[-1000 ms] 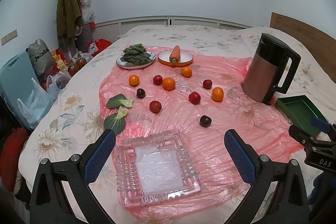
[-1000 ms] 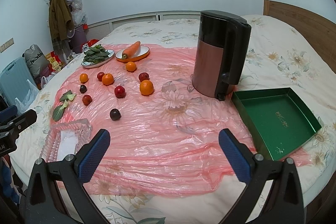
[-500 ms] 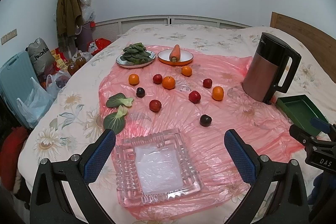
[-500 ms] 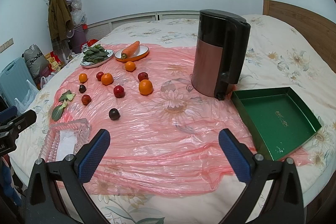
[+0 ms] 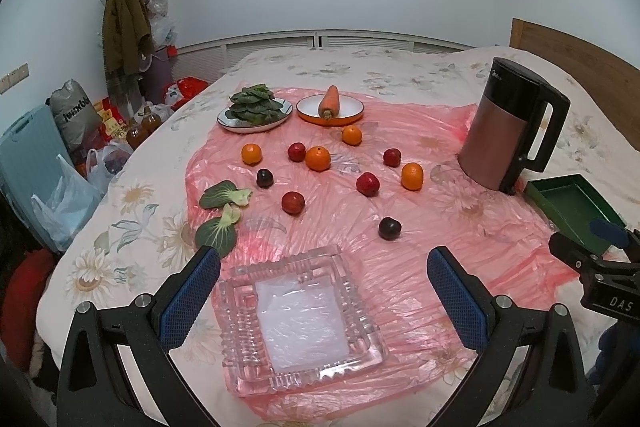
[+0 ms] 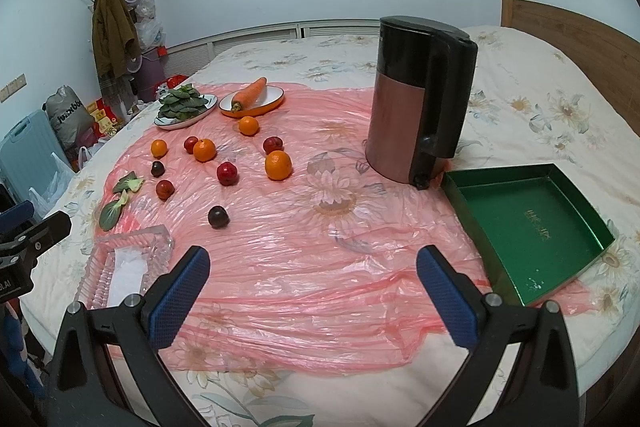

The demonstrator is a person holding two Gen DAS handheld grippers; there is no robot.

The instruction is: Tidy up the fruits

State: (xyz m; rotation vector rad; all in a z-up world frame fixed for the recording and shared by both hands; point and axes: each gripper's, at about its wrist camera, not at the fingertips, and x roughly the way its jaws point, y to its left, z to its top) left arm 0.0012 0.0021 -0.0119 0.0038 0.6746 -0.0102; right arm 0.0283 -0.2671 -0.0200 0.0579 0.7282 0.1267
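Observation:
Several oranges, red apples and dark plums lie scattered on a pink plastic sheet [image 5: 472, 227] on the bed; the nearest is a dark plum [image 5: 389, 228] [image 6: 218, 216], beyond it an orange [image 5: 412, 176] [image 6: 278, 165] and a red apple [image 5: 367, 183]. A clear glass dish [image 5: 300, 311] [image 6: 120, 263] sits empty between the fingers of my left gripper [image 5: 322, 295], which is open above it. My right gripper [image 6: 312, 291] hangs open over bare sheet. A green tray [image 6: 528, 227] [image 5: 572, 207] lies empty at the right.
A copper-and-black kettle [image 6: 416, 107] [image 5: 508, 131] stands beside the green tray. A plate of greens [image 5: 254, 111] and an orange plate with a carrot [image 5: 330, 105] sit at the back. Two loose leaves [image 5: 222, 211] lie left of the fruit. Bags crowd the floor at left.
Both grippers have drifted very slightly; the fruit, dish and tray stay where they were. Both stay open.

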